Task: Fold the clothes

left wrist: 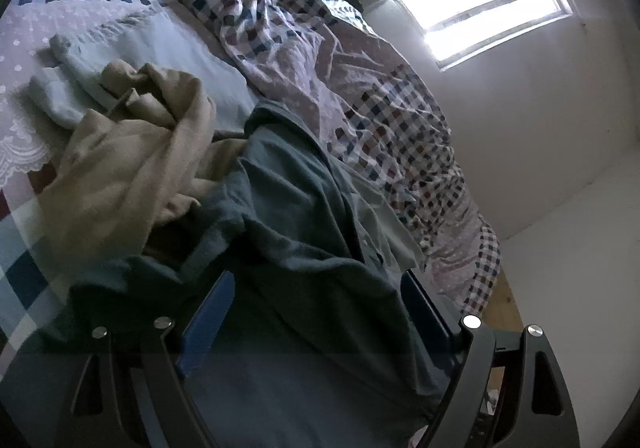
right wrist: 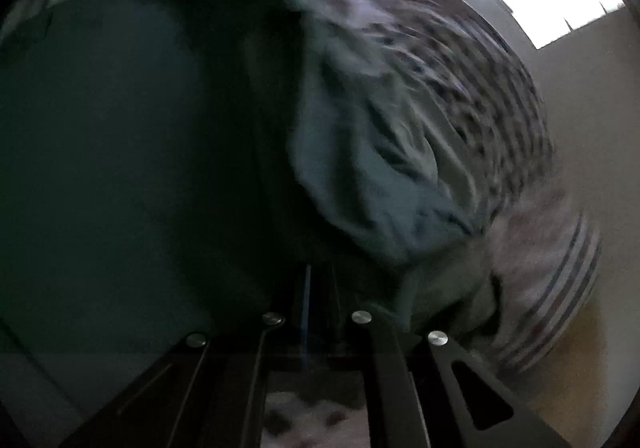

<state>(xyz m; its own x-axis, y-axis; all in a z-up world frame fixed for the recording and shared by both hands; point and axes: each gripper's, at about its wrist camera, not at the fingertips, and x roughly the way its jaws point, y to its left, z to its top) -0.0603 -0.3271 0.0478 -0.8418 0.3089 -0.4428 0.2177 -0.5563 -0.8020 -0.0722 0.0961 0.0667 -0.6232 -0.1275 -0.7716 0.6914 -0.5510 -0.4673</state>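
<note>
A dark teal garment (left wrist: 304, 232) lies crumpled on the bed, and its near part spreads between the wide-apart blue pads (left wrist: 208, 312) of my open left gripper (left wrist: 316, 288); the pads do not press on it. A beige garment (left wrist: 132, 152) is heaped to its left. In the blurred right wrist view, my right gripper (right wrist: 316, 288) has its fingers together, pinching a fold of the same dark teal garment (right wrist: 120, 148), which hangs close to the lens and fills the left half. A lighter grey-blue cloth (right wrist: 368, 168) bunches just right of the fingertips.
A pale blue fringed towel (left wrist: 160, 36) lies behind the beige heap. A rumpled checked duvet (left wrist: 360, 88) runs along the bed's right side, with a checked sheet (left wrist: 24, 268) at the near left. A white wall and a bright window (left wrist: 488, 4) stand to the right, with wooden floor (left wrist: 500, 300) below.
</note>
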